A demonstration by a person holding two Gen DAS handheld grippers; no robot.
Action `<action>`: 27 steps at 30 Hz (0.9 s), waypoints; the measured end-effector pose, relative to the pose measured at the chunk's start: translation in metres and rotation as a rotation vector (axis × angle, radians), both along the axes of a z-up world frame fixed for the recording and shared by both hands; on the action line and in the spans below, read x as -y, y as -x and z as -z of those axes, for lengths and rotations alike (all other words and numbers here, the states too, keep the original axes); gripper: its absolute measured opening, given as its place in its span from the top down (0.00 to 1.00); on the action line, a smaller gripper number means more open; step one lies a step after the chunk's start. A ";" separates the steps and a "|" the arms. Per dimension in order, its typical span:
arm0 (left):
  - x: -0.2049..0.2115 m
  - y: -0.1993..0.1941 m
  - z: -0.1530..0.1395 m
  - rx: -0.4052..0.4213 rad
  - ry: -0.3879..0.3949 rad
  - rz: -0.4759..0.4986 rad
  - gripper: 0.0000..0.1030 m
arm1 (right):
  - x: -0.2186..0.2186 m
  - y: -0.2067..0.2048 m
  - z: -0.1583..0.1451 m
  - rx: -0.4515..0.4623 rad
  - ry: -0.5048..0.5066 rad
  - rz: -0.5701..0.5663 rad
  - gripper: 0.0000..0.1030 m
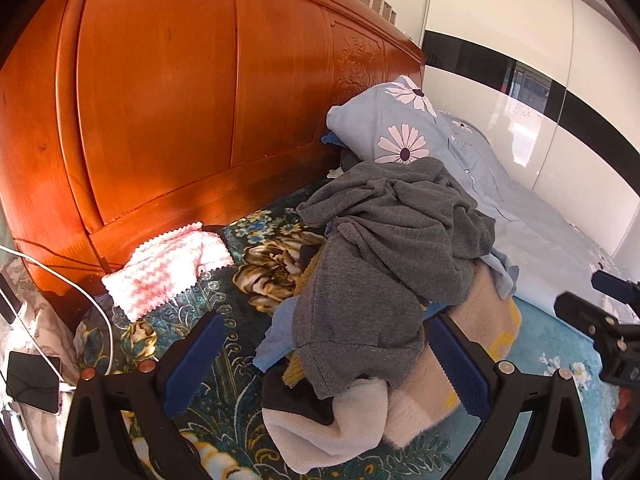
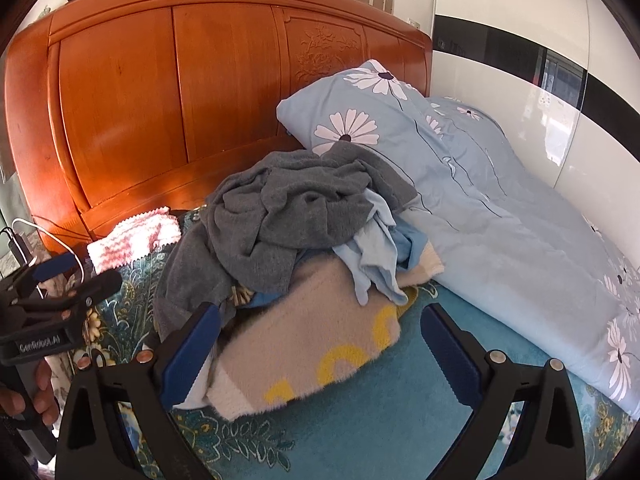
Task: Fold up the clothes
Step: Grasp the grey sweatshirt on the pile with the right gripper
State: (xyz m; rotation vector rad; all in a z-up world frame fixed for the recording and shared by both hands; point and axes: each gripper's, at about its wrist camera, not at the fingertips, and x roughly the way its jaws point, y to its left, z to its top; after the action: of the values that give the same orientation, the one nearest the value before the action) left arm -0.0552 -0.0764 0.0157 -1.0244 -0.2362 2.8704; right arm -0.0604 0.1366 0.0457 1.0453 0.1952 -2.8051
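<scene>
Both grippers, left gripper (image 1: pixel 326 354) and right gripper (image 2: pixel 316 344), were spread wide, pinching nothing. Clothes pile (image 2: pixel 304 248) sat heaped on the floral bedspread (image 2: pixel 360 432), against a blue duvet (image 2: pixel 500 220), below the wooden headboard (image 2: pixel 160 92).

A heap of clothes (image 2: pixel 304 216) filled the middle of the bed; a headboard (image 2: pixel 160 100) walled off the far side; a pillow (image 2: pixel 360 120) and quilt (image 2: pixel 520 240) blocked the right; bare teal blanket (image 2: pixel 360 412) in front of the heap lay open; a pink towel (image 1: pixel 168 268) lay at the left.
</scene>
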 end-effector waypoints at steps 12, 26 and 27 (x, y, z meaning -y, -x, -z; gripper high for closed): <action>0.008 0.003 0.017 -0.039 0.046 -0.017 0.00 | 0.070 0.100 0.061 0.129 -0.071 -0.050 0.37; -0.005 -0.021 0.005 -0.045 0.040 0.040 0.00 | 0.012 0.093 0.020 0.184 0.347 -0.045 0.93; -0.006 -0.024 0.001 -0.048 0.039 0.047 0.00 | 0.003 0.089 0.015 0.182 0.404 -0.044 0.94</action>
State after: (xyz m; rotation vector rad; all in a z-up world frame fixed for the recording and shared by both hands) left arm -0.0309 -0.0699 0.0142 -0.9534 -0.1519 2.8642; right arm -0.1497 0.1340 0.0305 1.1617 -0.3483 -2.5352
